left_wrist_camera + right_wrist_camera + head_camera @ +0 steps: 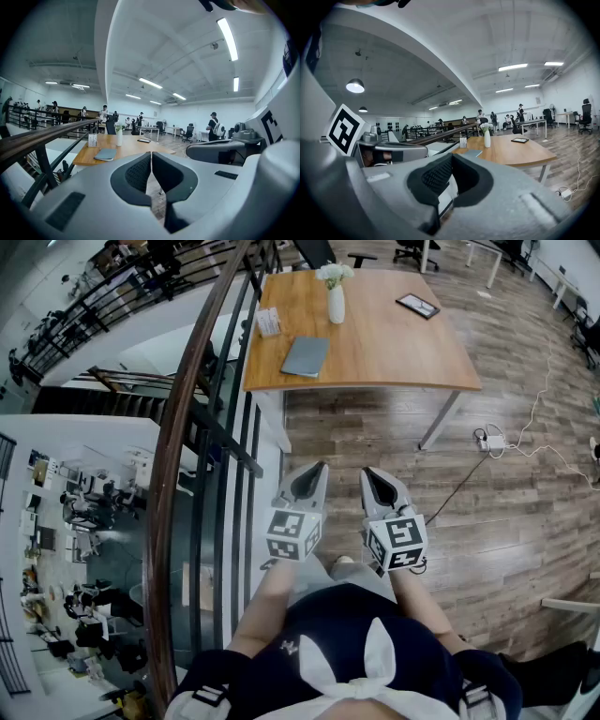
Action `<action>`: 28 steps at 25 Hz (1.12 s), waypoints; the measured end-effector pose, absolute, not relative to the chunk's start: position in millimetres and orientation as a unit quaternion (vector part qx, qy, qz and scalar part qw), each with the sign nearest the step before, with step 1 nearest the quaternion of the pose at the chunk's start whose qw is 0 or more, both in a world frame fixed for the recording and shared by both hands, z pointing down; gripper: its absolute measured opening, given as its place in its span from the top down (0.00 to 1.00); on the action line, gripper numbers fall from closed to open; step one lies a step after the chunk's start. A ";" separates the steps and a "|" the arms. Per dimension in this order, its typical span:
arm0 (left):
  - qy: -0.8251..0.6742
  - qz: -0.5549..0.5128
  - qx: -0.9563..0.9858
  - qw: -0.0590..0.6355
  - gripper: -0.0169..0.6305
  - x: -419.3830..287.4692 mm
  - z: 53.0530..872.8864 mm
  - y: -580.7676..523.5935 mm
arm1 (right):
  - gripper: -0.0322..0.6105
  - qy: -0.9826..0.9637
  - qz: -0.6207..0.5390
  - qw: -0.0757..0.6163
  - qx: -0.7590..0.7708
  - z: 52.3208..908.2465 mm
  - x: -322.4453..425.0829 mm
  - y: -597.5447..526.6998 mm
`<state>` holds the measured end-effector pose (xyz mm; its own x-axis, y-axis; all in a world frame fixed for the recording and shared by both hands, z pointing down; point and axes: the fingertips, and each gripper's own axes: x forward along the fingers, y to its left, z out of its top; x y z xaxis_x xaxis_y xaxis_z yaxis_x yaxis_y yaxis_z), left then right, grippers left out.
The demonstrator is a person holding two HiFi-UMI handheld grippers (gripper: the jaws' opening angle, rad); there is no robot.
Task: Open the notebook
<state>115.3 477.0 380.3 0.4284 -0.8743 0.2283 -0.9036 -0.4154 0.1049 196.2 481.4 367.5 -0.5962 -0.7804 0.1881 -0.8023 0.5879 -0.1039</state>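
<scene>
A grey-blue notebook (306, 356) lies closed near the left edge of a wooden table (394, 348) some way ahead of me. I hold both grippers close to my body over the floor, well short of the table. My left gripper (317, 470) is shut with nothing between its pads. My right gripper (373, 474) beside it is shut and empty too. In the left gripper view the jaws (151, 157) meet in a thin seam, with the notebook (105, 154) small beyond them. In the right gripper view the gripper (451, 158) points toward the table, where the notebook (473, 153) shows.
On the table stand a white vase with flowers (336, 298), a small card box (269, 322) and a dark tablet (417, 305). A dark railing (202, 427) runs along my left. A power strip with cable (492, 440) lies on the wood floor at the right.
</scene>
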 end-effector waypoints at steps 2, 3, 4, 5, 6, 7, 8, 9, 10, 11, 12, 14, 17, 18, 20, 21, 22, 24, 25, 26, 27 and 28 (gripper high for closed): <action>-0.530 0.068 0.839 0.107 0.93 116.6 382.4 475.9 | 0.95 -0.889 0.090 0.062 0.445 369.9 196.5 477.6; -0.530 0.068 0.839 0.107 0.93 117.0 383.5 474.3 | 0.95 -0.889 0.089 0.061 0.446 370.2 196.7 475.1; -0.530 0.069 0.839 0.106 0.94 116.9 384.7 471.8 | 0.95 -0.889 0.087 0.059 0.446 369.9 196.8 472.2; -0.531 0.070 0.838 0.105 0.93 116.4 386.2 468.7 | 0.95 -0.889 0.084 0.057 0.447 369.3 196.6 469.2; -0.532 0.072 0.837 0.106 0.93 115.3 388.1 465.2 | 0.95 -0.889 0.081 0.056 0.447 369.1 195.9 466.5; -0.533 0.073 0.836 0.107 0.93 113.9 390.5 461.6 | 0.95 -0.890 0.079 0.056 0.446 369.6 194.9 464.0; -0.534 0.074 0.835 0.110 0.94 112.7 393.1 458.0 | 0.95 -0.891 0.078 0.056 0.444 370.7 193.9 461.4; -0.534 0.074 0.835 0.113 0.93 112.0 395.4 454.3 | 0.95 -0.892 0.078 0.057 0.442 371.9 193.3 458.5; -0.534 0.074 0.834 0.115 0.93 111.8 396.9 450.3 | 0.95 -0.892 0.079 0.057 0.441 372.7 193.1 454.9; -0.533 0.073 0.835 0.117 0.93 111.7 397.4 445.6 | 0.95 -0.892 0.079 0.058 0.441 372.7 192.9 450.3; -0.532 0.072 0.835 0.117 0.93 111.0 397.3 440.1 | 0.95 -0.892 0.078 0.059 0.442 372.1 191.9 444.7; -0.530 0.071 0.836 0.118 0.93 106.9 398.1 426.9 | 0.95 -0.891 0.075 0.062 0.443 372.0 186.7 431.7; -0.525 0.072 0.839 0.123 0.93 99.2 405.5 405.7 | 0.95 -0.889 0.077 0.071 0.446 379.5 176.3 411.7; -0.523 0.073 0.840 0.125 0.93 96.5 407.6 398.0 | 0.95 -0.888 0.079 0.074 0.446 382.5 172.2 404.7; -0.518 0.072 0.842 0.128 0.93 90.3 410.4 379.7 | 0.95 -0.887 0.082 0.081 0.447 387.1 163.3 387.5; -0.517 0.072 0.843 0.129 0.93 87.1 411.4 368.8 | 0.95 -0.886 0.083 0.084 0.448 388.9 159.2 376.7; -0.515 0.073 0.844 0.130 0.93 83.8 412.1 357.0 | 0.95 -0.885 0.084 0.086 0.449 390.2 155.4 364.6; -0.514 0.074 0.845 0.129 0.93 76.3 413.0 333.3 | 0.95 -0.884 0.084 0.089 0.451 391.9 148.2 340.4; -0.513 0.074 0.845 0.129 0.93 71.4 413.1 321.9 | 0.95 -0.883 0.084 0.091 0.452 392.3 143.7 329.1; -0.513 0.073 0.845 0.129 0.93 65.0 412.7 310.3 | 0.95 -0.883 0.083 0.092 0.453 392.4 138.1 318.0; -0.513 0.072 0.846 0.129 0.93 57.0 411.9 298.3 | 0.95 -0.882 0.083 0.094 0.455 392.2 130.9 306.8; -0.512 0.072 0.846 0.130 0.93 47.6 410.6 285.8 | 0.95 -0.881 0.083 0.096 0.456 391.5 122.1 295.2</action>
